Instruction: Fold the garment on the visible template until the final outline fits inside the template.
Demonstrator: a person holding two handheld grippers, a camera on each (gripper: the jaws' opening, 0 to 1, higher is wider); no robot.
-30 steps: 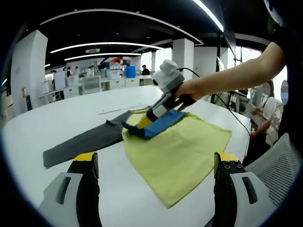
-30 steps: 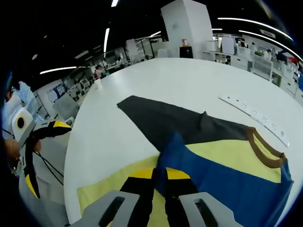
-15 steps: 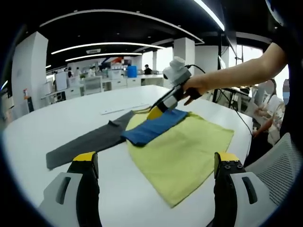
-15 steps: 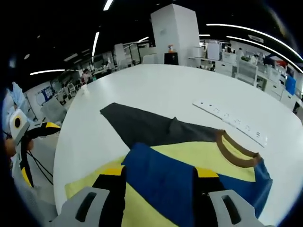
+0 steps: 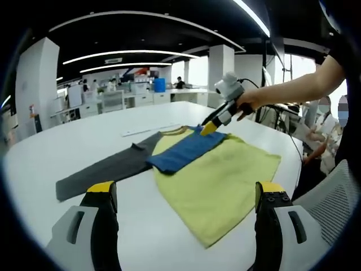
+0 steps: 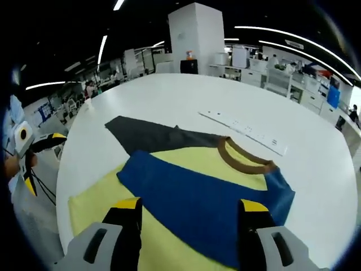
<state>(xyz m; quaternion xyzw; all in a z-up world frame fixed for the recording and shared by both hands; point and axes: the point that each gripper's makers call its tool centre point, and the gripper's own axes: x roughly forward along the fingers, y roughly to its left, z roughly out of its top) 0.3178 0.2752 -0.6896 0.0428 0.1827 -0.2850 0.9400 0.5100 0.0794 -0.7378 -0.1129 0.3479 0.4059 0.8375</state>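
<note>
A yellow-green shirt (image 5: 225, 175) lies flat on the white table (image 5: 84, 141), brown collar (image 6: 243, 160) at its far end. Its blue sleeve (image 6: 197, 189) is folded across the yellow body (image 6: 107, 195). A dark grey sleeve (image 6: 149, 134) stretches straight out to the side, seen as the dark grey sleeve (image 5: 107, 169) from the other side. My right gripper (image 6: 190, 208) hangs open just above the blue sleeve, holding nothing. It appears as the right gripper (image 5: 216, 121) in a hand near the collar. My left gripper (image 5: 186, 191) is open, off the shirt's hem.
A long white strip (image 6: 242, 129) lies on the table beyond the collar. The table edge curves near a mesh chair (image 5: 333, 192). A seated person (image 5: 318, 132) is at the right. Office desks and a white pillar (image 6: 194, 34) stand far behind.
The right gripper opened, let go of the blue sleeve and drew back toward the collar. The sleeve now rests flat across the yellow body. The left gripper stayed open and still.
</note>
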